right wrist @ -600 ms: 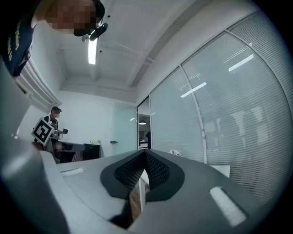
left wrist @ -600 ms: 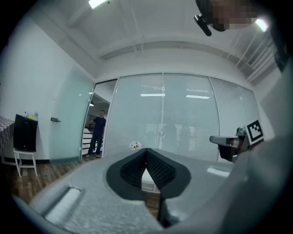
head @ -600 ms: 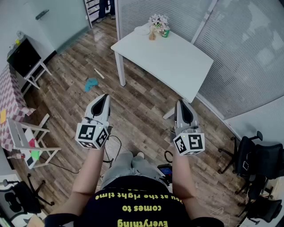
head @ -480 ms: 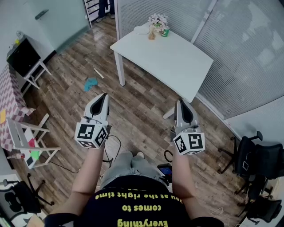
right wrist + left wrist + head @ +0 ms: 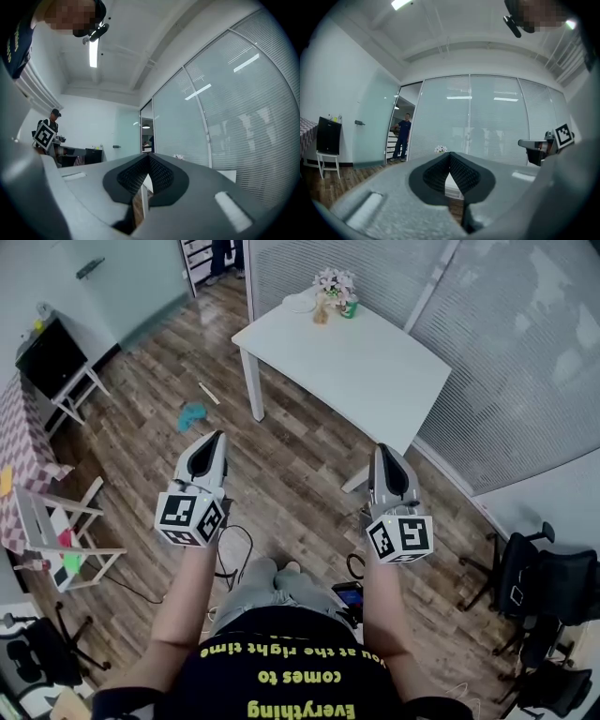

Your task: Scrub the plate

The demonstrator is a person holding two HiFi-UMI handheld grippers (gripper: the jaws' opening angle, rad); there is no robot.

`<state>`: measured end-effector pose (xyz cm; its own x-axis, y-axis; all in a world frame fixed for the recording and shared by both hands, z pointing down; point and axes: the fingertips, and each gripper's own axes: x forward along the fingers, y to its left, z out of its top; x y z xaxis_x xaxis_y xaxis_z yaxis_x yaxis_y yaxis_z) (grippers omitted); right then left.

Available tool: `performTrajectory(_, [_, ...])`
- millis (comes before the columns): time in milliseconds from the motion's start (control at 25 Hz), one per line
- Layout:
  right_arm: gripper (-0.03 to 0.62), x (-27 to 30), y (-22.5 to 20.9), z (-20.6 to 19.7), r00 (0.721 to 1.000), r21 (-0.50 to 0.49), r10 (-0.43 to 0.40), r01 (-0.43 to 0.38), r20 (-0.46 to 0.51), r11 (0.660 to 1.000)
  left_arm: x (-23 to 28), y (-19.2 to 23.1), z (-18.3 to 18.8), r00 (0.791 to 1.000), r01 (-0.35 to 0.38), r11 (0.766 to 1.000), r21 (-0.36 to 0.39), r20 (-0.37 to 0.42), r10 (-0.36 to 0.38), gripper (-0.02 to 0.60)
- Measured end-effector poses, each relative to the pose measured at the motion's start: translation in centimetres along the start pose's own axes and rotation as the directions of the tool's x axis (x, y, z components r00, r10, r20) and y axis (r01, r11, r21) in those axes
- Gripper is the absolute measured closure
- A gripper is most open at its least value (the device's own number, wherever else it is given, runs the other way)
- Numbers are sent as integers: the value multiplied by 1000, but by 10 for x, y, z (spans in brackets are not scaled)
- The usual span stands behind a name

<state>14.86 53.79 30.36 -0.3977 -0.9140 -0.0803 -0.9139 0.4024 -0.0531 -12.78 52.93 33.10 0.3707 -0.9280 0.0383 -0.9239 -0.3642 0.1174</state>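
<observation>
Jaws of the left hand-held gripper [image 5: 219, 437] are pressed together with nothing between them. The right hand-held gripper [image 5: 382, 450] is likewise closed and empty. Both sit at mid-frame in the head view, above the wooden floor [image 5: 291, 460]. The plate [image 5: 300, 303] lies at the far corner of the white tabletop [image 5: 366, 362], top centre of the frame, beside a flower bunch [image 5: 335, 282] and well apart from both grippers.

Bright, even white light falls from a long white ceiling tube lamp [image 5: 93, 51]; shadows on the brown wood-plank floor [image 5: 291, 465] are faint. Both gripper views bulge fisheye-wise, corners black, nearest foreground blurred.
</observation>
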Motion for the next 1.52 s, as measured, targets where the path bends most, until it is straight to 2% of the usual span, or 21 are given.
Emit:
performTrajectory(440, [588,3,-21,-1,999,13,40,-40,10,999,9,-13,-1,999,-36,999,7,10,36,581])
performTrajectory(920, [588,30,-29,-2,998,37,57,-58,35,998,35,-6,5,999,2,1000,3,33,-2,581])
performTrajectory(1160, [588,73,-40,-6,998,30,59,-60,38,998,76,18,11,999,18,1000,1,50,-18,581])
performTrajectory(1520, [588,167,-54,-7,998,17,37,-38,48,999,156,75,24,996,69,998,1,63,-69,581])
